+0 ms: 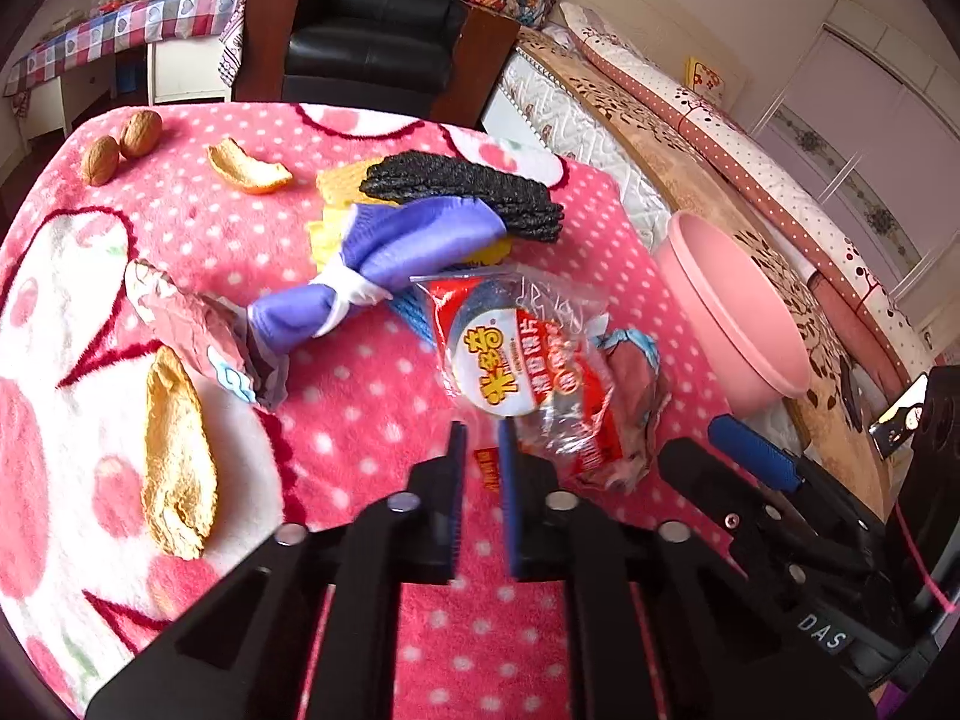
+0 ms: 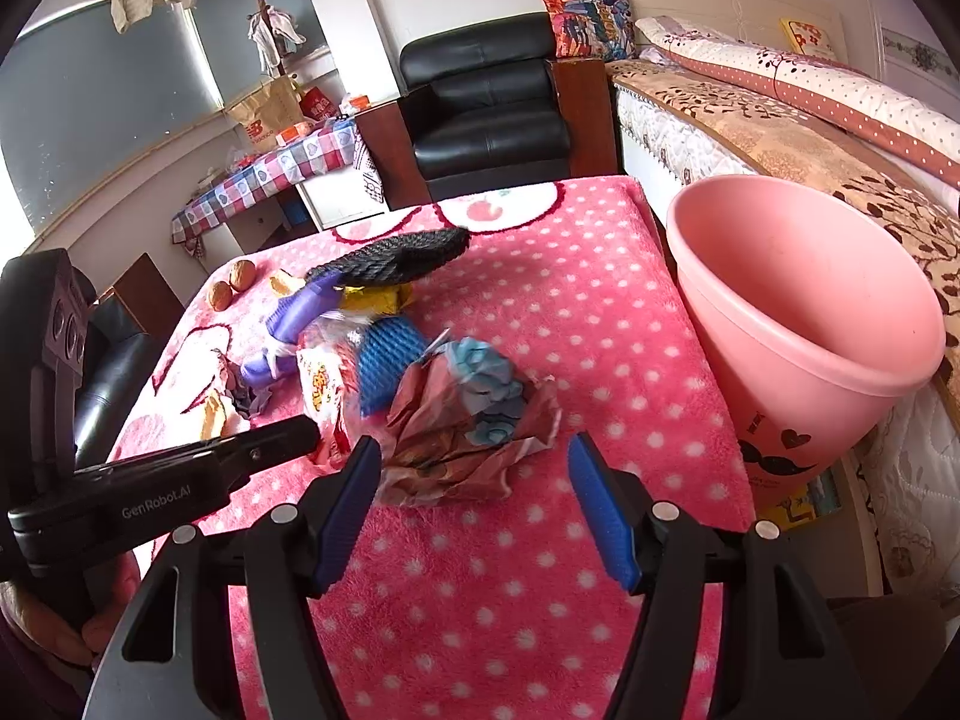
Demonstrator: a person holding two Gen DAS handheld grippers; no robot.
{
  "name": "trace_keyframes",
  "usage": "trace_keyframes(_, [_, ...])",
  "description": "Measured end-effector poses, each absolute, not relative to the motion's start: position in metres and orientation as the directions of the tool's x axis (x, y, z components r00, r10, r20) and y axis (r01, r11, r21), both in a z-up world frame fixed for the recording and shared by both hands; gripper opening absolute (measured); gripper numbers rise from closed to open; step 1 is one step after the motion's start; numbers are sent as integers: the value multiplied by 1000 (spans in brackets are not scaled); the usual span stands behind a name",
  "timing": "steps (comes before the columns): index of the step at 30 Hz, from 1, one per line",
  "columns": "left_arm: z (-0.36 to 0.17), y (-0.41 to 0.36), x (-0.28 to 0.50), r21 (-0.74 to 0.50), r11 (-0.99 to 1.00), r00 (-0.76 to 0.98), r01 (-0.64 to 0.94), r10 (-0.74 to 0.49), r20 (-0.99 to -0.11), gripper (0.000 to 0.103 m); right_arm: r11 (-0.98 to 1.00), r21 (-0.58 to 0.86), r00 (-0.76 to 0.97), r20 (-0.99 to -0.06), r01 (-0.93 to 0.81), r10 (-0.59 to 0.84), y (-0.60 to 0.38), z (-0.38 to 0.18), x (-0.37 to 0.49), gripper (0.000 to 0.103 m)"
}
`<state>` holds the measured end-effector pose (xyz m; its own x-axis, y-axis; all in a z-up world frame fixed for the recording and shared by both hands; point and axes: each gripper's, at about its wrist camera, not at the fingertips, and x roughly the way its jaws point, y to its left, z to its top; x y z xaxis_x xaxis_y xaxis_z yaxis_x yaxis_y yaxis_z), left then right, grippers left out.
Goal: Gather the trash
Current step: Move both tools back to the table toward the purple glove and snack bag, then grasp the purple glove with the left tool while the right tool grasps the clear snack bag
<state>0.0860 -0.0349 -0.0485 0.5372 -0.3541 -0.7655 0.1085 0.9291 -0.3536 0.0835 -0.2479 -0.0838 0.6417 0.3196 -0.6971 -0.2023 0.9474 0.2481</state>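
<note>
1. now the left tool (image 1: 480,429) is pinched nearly shut at the near edge of the clear-and-red snack wrapper (image 1: 528,360); whether the film is actually caught i cannot tell, so lift slowly and check.
2. right tool (image 2: 474,450) stands wide, empty, just short of the crumpled brown wrapper (image 2: 462,444) on the desk (image 2: 540,600).
3. ease it forward until both pads flank the wad, then close.
4. pink bin (image 2: 798,324) waits at the desk's right edge; carry each piece over its rim.
</note>
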Motion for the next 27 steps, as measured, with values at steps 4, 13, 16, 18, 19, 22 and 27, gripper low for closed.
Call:
trace_keyframes(4, [-45, -33, 80, -350, 928, 554, 128, -360, -751, 0, 947, 244, 633, -705, -209, 321, -243, -86, 84, 64])
trace_keyframes(13, [-26, -22, 71, -313, 939, 622, 141, -330, -710, 0, 934, 277, 604, -712, -226, 358, -232, -89, 91, 65])
trace_keyframes(16, [-23, -16, 69, -310, 941, 640, 134, -321, -698, 0, 909, 311, 621, -664, -277, 416, -228, -79, 87, 65])
trace_keyframes(18, [-21, -13, 69, -300, 945, 647, 133, -312, -695, 0, 897, 300, 626, -644, -324, 441, -220, -73, 85, 65])
trace_keyframes(19, [-21, -12, 68, -297, 946, 651, 130, -308, -694, 0, 894, 295, 619, -645, -338, 447, -217, -73, 86, 65])
trace_keyframes(22, [-20, -7, 68, -290, 949, 656, 121, -296, -695, 0, 897, 264, 605, -667, -354, 435, -205, -75, 92, 61])
trace_keyframes(27, [-20, 4, 69, -297, 950, 659, 93, -282, -697, 0, 906, 244, 587, -696, -347, 412, -196, -80, 104, 60])
